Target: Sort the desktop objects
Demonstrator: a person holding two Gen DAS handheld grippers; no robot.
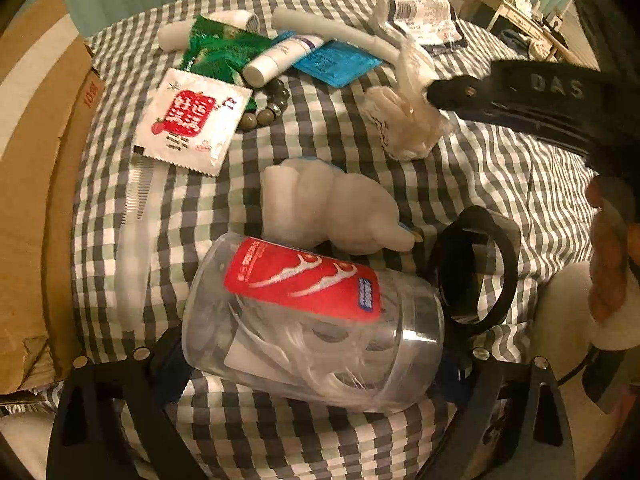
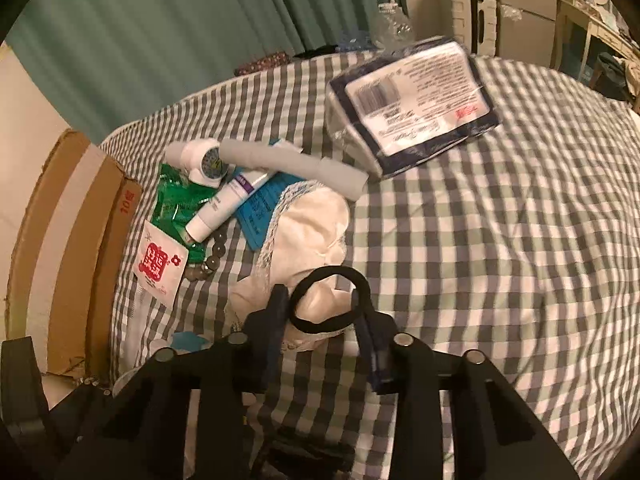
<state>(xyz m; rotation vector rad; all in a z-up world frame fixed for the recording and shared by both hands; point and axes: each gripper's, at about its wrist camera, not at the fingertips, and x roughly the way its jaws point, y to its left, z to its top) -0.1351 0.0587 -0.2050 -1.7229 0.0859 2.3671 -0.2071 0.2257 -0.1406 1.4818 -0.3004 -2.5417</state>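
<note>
My left gripper (image 1: pixel 308 356) is shut on a clear plastic jar of floss picks (image 1: pixel 312 320) with a red label, held tilted above the checked cloth (image 1: pixel 500 184). My right gripper (image 2: pixel 320 308) is shut on a black hair band (image 2: pixel 332 300), which shows as a black loop in the left wrist view (image 1: pixel 476 264) just right of the jar's mouth. A white cloth bundle (image 2: pixel 312 232) lies under the right gripper. A clutter pile lies at the back left: a white and red sachet (image 1: pixel 192 120), a green packet (image 1: pixel 220 52), a white tube (image 1: pixel 280 58), a blue packet (image 1: pixel 340 62), a bead bracelet (image 1: pixel 272 104).
A cardboard box (image 1: pixel 36 184) stands along the left edge. A dark-blue wrapped tissue pack (image 2: pixel 416 104) lies at the back right. A grey foam tube (image 2: pixel 292 168), a white roll (image 2: pixel 204 156) and a clear comb (image 1: pixel 136 216) lie among the clutter. A crumpled plastic bag (image 1: pixel 404 120) lies mid-table.
</note>
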